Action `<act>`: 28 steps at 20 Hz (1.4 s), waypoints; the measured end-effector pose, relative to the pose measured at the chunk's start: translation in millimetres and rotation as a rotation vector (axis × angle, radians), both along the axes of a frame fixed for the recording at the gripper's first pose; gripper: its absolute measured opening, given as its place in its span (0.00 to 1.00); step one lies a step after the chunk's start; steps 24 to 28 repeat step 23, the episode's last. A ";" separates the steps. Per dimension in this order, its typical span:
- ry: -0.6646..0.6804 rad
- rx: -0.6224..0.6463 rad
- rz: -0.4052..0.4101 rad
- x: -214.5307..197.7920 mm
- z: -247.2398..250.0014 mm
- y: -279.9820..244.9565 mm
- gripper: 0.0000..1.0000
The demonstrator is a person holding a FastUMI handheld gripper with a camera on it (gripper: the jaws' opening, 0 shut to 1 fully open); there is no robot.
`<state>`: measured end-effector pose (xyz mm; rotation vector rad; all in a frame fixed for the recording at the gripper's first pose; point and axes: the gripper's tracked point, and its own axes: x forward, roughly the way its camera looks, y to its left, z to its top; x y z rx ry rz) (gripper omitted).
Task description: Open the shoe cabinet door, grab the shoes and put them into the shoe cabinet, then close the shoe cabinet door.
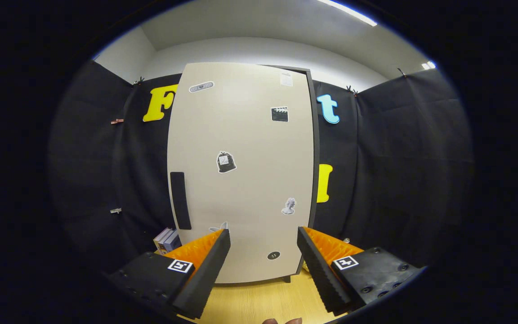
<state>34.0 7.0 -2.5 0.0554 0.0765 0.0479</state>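
Light wood-grain worktop carries the shoe cabinet, standing upright on short dark feet with its door closed. A few books stand just beside the cabinet's lower left corner.

The cabinet stands upright in the centre of the frame, its beige door shut and dotted with small stickers. A dark vertical handle sits at the door's lower left. The gripper hangs with fingers apart at bottom centre, before the door's lower part.
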 end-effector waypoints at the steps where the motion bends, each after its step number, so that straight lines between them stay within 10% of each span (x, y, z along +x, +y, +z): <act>1: 0.000 0.000 0.003 0.1 0.3 0.2 0.97; 28: 0.007 -0.005 0.006 14.1 2.5 1.9 0.96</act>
